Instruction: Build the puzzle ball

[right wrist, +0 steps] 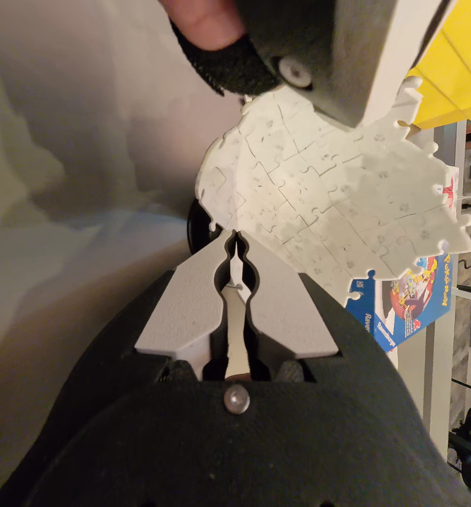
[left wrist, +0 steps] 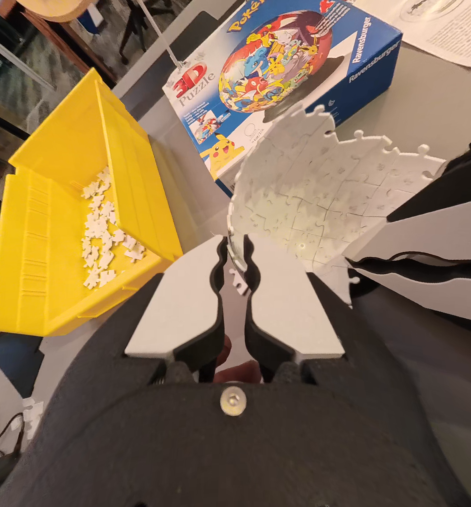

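Left gripper (left wrist: 233, 247) is clamped on the rim of the half-built puzzle ball (left wrist: 324, 197); the curved edge of the shell runs down between its two fingertips, jaws nearly together with only the shell wall between them. Right gripper (right wrist: 235, 236) pinches the opposite edge of the same shell (right wrist: 324, 192), tips almost touching, a thin white edge caught in the gap. In the left wrist view the right gripper (left wrist: 349, 259) enters from the right side and bites the shell's lower rim.

The shell is a bowl of joined pieces, white inner face toward both cameras, jagged knobs along its open edge. A dark round base (right wrist: 198, 230) shows just behind it in the right wrist view.

One loose white piece (left wrist: 238, 282) lies on the grey table (left wrist: 421, 384) just under the left gripper's fingers. Yellow bin (left wrist: 64, 219) to the left holds a scatter of loose pieces (left wrist: 102, 236). Blue puzzle box (left wrist: 283, 82) lies beyond the shell, near it. Printed paper sheet (left wrist: 453, 30) at the far right corner.
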The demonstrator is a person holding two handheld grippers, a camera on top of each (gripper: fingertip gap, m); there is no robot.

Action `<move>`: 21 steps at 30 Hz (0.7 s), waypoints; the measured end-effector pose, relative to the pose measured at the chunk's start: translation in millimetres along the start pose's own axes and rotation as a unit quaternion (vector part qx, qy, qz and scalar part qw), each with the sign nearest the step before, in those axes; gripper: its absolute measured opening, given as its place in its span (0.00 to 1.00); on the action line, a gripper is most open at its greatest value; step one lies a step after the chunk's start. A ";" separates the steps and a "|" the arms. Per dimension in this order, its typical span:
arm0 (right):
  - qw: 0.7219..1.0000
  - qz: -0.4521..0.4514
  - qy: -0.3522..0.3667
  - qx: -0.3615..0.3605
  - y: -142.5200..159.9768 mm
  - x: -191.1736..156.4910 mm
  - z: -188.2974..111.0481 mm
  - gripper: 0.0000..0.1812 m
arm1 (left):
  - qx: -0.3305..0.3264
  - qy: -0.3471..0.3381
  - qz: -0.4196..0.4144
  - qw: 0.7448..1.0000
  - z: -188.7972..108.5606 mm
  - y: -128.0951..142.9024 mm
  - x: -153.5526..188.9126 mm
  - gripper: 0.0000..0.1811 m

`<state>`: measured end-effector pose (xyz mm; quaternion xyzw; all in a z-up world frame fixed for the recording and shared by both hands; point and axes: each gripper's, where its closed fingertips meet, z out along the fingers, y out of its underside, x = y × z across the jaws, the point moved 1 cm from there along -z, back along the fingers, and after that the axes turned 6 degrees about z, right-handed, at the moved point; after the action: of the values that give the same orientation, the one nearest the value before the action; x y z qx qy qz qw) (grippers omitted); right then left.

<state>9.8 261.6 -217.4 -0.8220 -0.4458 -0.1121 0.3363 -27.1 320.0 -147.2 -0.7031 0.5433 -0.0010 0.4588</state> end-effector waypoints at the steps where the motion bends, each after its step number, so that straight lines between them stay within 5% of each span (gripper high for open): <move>1: 1.000 0.000 0.002 -0.001 0.3 1.0 0.1 0.00 | 0.002 -0.003 0.001 1.000 0.6 0.0 -0.3 0.06; 21: 1.000 0.013 0.012 0.024 -9.7 17.5 -3.4 0.06 | 0.009 -0.046 0.040 0.998 10.4 -1.2 -11.6 0.03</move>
<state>12.4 274.6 -202.0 -0.8178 -0.4338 -0.1067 0.3629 -25.7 335.6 -146.6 -0.6757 0.5492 0.0451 0.4896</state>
